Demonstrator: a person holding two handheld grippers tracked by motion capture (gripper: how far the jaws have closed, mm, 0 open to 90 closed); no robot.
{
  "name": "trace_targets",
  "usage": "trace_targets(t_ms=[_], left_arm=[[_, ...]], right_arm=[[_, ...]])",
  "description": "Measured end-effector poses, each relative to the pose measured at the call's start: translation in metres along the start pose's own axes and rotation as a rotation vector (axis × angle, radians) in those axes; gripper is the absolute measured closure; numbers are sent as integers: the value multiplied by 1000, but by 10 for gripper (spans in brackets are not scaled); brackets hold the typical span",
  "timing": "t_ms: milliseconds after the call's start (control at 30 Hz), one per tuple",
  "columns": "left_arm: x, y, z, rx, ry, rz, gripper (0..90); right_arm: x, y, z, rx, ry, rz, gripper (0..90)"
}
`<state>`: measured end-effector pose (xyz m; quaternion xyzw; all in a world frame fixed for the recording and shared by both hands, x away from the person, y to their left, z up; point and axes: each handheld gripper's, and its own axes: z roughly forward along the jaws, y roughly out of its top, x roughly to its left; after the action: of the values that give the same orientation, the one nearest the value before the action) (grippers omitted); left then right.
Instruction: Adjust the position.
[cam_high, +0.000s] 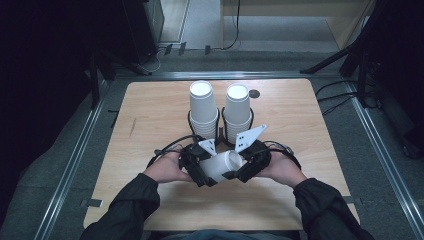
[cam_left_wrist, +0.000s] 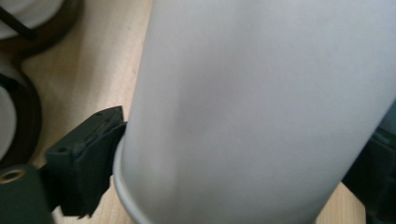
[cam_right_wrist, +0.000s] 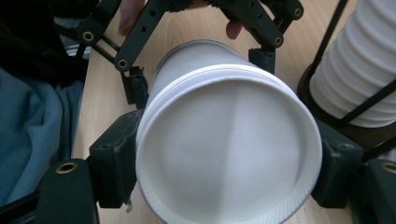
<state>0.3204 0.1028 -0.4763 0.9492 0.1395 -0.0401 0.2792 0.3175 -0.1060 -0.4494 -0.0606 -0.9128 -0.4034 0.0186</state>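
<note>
Wooden table (cam_high: 150, 115) carries two stacks of paper cups (cam_high: 202, 107) in wire holders, while nested white cups (cam_high: 222, 166), held sideways just above it, are pinched by left gripper (cam_high: 200, 170) and right gripper (cam_high: 245, 167), their separation judged not yet done.

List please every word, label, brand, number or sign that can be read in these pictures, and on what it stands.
None can be read. The white paper cup held between the left gripper and the right gripper is plain, as are the two cup stacks on the wooden table. The grey plate on the right gripper bears dark dots, no letters.
</note>
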Motion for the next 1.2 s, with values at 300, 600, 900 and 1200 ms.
trace_targets(t_ms=[300, 600, 900, 1200], left_arm=[[3, -5, -12, -65, 44, -11, 0], [9, -12, -27, -162, 81, -55, 0], [9, -19, -36, -279, 65, -71, 0], [10, -19, -37, -366, 36, -71, 0]], right_arm=[[-6, -5, -13, -30, -39, 27, 241], [-12, -11, -31, -74, -76, 59, 241], [-13, -14, -47, -121, -101, 83, 241], [-11, -11, -56, -194, -90, 91, 241]])
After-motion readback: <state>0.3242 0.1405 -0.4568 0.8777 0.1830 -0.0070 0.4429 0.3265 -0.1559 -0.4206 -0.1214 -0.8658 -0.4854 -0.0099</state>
